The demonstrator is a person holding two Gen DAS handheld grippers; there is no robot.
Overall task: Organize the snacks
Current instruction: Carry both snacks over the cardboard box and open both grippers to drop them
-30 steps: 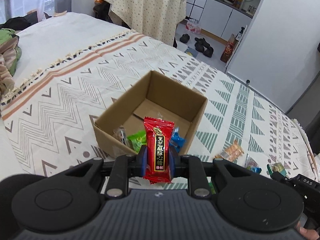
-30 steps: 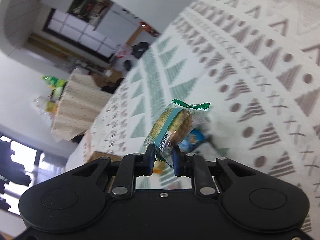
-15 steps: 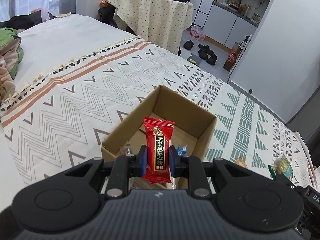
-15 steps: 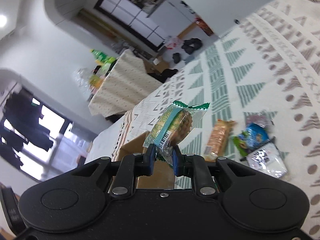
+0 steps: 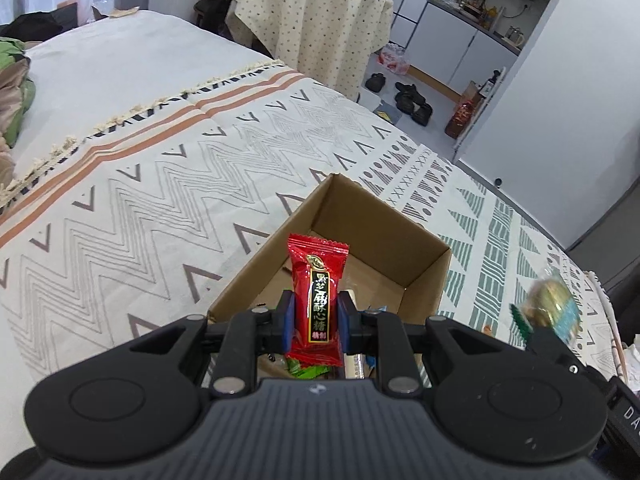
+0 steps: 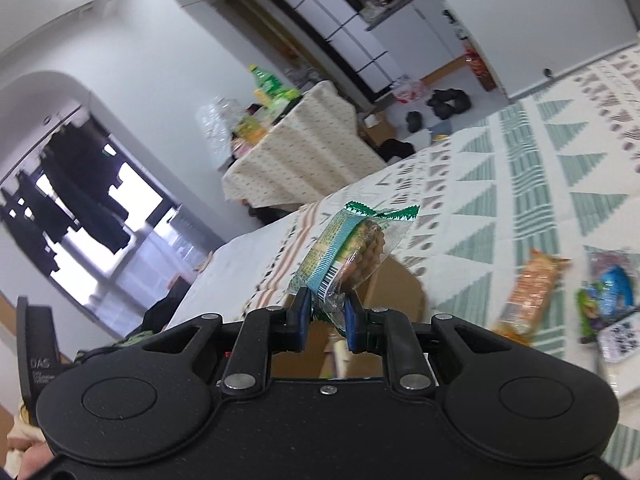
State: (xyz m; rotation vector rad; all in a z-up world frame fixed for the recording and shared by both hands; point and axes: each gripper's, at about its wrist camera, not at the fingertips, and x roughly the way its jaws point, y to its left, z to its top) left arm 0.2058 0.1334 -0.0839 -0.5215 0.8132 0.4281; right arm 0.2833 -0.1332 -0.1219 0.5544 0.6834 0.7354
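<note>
At lower centre of each wrist view, the left gripper (image 5: 314,322) clamped an upright red candy packet (image 5: 317,300) over the open cardboard box (image 5: 424,280) on the bed, while the right gripper (image 6: 326,318) clamped a clear-wrapped biscuit pack (image 6: 348,256).

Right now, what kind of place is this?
Probably a small studio flat: a bed under a patterned cover, a clothed table beside it, and kitchen cabinets in the same room.
</note>
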